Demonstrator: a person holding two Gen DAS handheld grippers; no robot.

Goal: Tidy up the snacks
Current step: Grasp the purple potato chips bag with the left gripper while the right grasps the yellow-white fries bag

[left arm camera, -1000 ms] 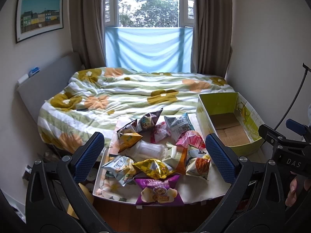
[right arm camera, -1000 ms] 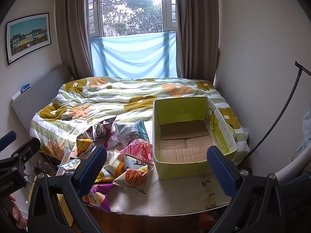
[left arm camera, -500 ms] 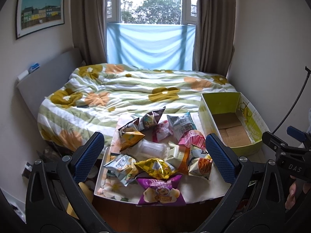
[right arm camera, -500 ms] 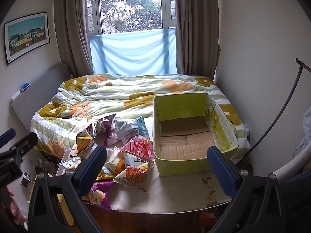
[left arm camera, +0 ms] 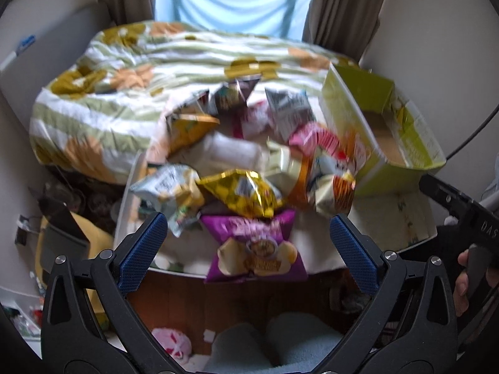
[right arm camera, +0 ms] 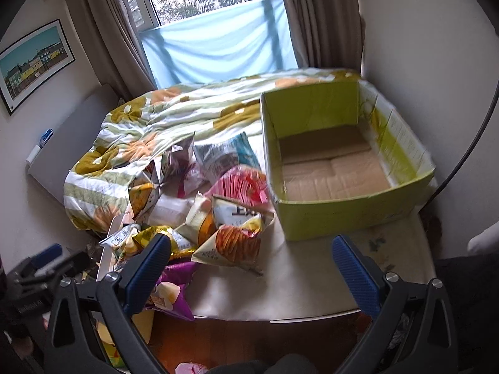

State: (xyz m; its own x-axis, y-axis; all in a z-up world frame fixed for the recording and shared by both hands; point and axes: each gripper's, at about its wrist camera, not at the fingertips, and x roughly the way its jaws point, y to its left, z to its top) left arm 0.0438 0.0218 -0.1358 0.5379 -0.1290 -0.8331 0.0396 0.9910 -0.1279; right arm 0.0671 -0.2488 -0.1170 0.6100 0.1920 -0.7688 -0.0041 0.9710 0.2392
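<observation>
Left wrist view shows the left gripper (left arm camera: 248, 237) with its blue-padded jaws spread wide and nothing between them, now dipped toward the near edge of the surface (left arm camera: 402, 218); half a second ago it looked level across the room with the window high in view, and the smear over this picture says it is moving fast. Framed between its fingers lies the purple snack bag (left arm camera: 254, 246), at the front of the pile and overhanging the edge, with the gold bag (left arm camera: 241, 194) just behind it and touching it. Beyond them the rest of the snacks (left arm camera: 280, 137) lie heaped in a loose mound that reaches back to the flowered bed (left arm camera: 131, 71). The right gripper (right arm camera: 251, 265) is likewise spread and holds nothing, and it too has tilted downward, bringing the surface closer. Ahead of it the orange-printed bag (right arm camera: 234, 243) sits at the right fringe of the pile, and just beside that stands the green cardboard box (right arm camera: 352, 215), whose brown floor is bare. Both tools closing on the pile suggests the first pick is about to begin; nothing has yet gone into the box, so the sorting is all still to do.
</observation>
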